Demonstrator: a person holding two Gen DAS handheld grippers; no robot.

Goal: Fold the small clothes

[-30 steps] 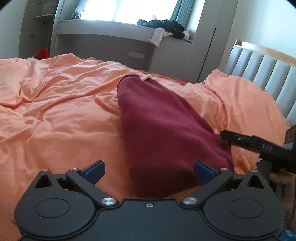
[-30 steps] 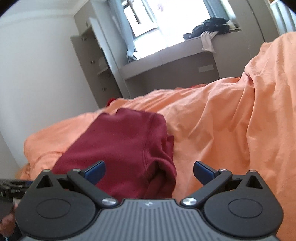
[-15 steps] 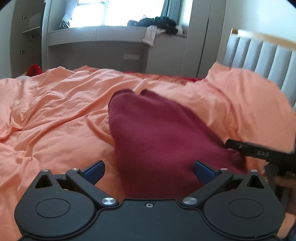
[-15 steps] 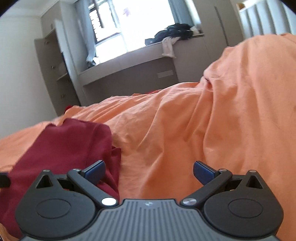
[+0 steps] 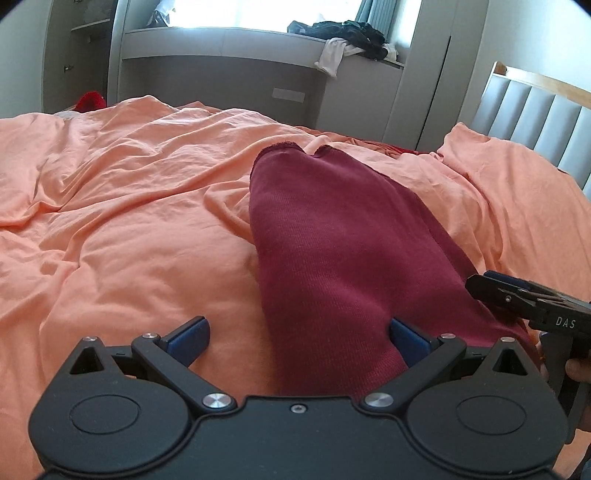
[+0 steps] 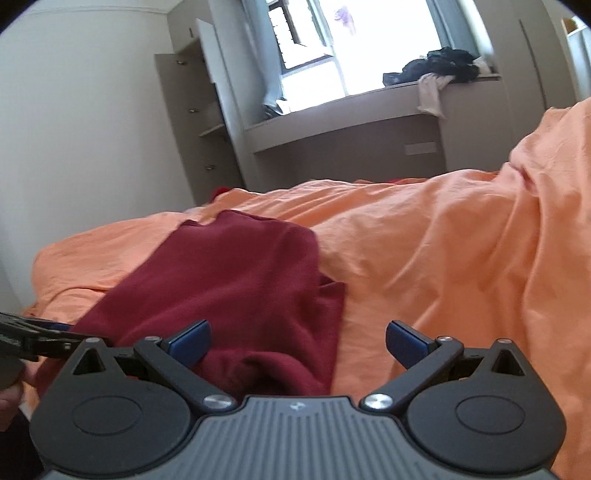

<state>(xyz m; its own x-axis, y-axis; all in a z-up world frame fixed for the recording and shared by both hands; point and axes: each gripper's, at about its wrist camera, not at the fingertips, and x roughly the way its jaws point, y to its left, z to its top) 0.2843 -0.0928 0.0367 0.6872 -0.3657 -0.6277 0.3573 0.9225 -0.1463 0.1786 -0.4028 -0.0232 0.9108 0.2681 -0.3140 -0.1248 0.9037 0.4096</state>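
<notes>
A dark red garment (image 5: 343, 251) lies folded in a long strip on the orange bed sheet (image 5: 129, 229). It also shows in the right wrist view (image 6: 236, 291). My left gripper (image 5: 297, 338) is open and empty, just above the garment's near end. My right gripper (image 6: 297, 338) is open and empty, over the garment's near right corner. The right gripper shows side-on at the right edge of the left wrist view (image 5: 524, 299). The left gripper shows at the left edge of the right wrist view (image 6: 44, 334).
A grey padded headboard (image 5: 535, 110) stands at the right. A window bench (image 5: 229, 40) at the back holds a pile of dark clothes (image 5: 343, 29). A grey shelf cabinet (image 6: 188, 125) stands at the back left. A small red item (image 5: 88, 101) lies beyond the bed.
Both grippers stayed open and empty. The right gripper swung back left, so the garment sits between its fingers again. The left view shifted slightly and lifted.
</notes>
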